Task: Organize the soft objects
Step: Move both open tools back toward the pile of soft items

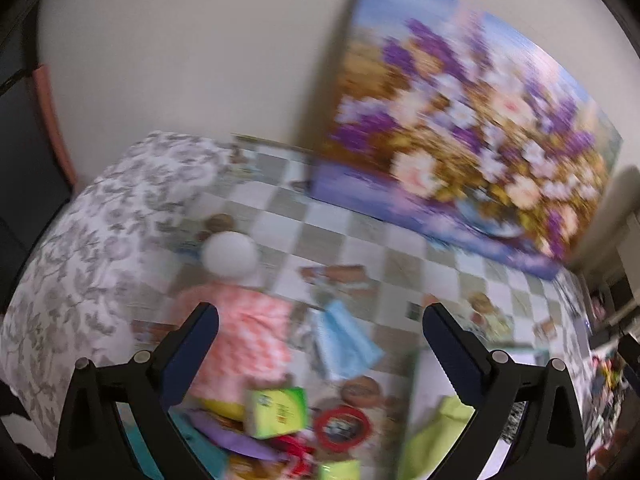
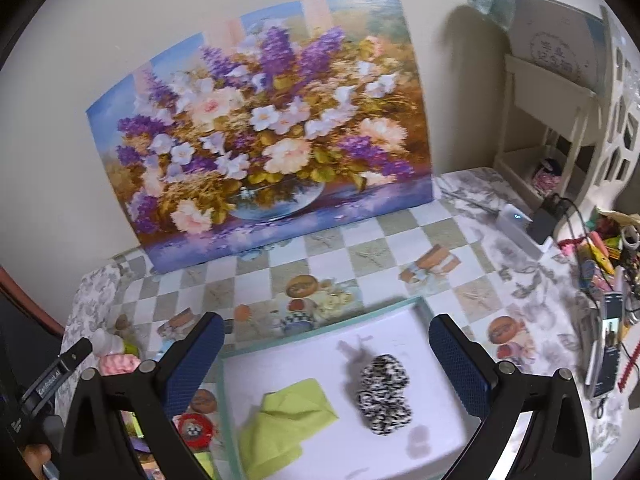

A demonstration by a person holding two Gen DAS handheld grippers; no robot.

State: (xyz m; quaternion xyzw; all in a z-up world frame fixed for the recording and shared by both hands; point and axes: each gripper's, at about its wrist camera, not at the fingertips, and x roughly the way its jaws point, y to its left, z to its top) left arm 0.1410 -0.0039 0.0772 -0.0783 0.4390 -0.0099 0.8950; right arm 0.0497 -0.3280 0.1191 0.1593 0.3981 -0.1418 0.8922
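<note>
My right gripper (image 2: 327,322) hovers open over a white tray with a teal rim (image 2: 304,356). A lime-green cloth (image 2: 284,420) and a black-and-white fluffy scrunchie (image 2: 384,390) lie in the tray, and nothing sits between the fingers. The left wrist view is blurred. There my left gripper (image 1: 320,314) is open and empty above a pink-and-white fluffy item (image 1: 244,336), a light blue cloth (image 1: 346,344), a green box (image 1: 278,412), a red ring (image 1: 340,426) and a purple item (image 1: 236,436). The lime-green cloth (image 1: 436,436) shows at the lower right.
A large flower painting (image 2: 264,140) leans on the wall at the back of the checkered tablecloth (image 2: 360,248). A white shelf (image 2: 552,128), a power bank (image 2: 516,220) and a pile of small clutter (image 2: 608,264) fill the right side. A floral quilt (image 1: 80,260) lies left.
</note>
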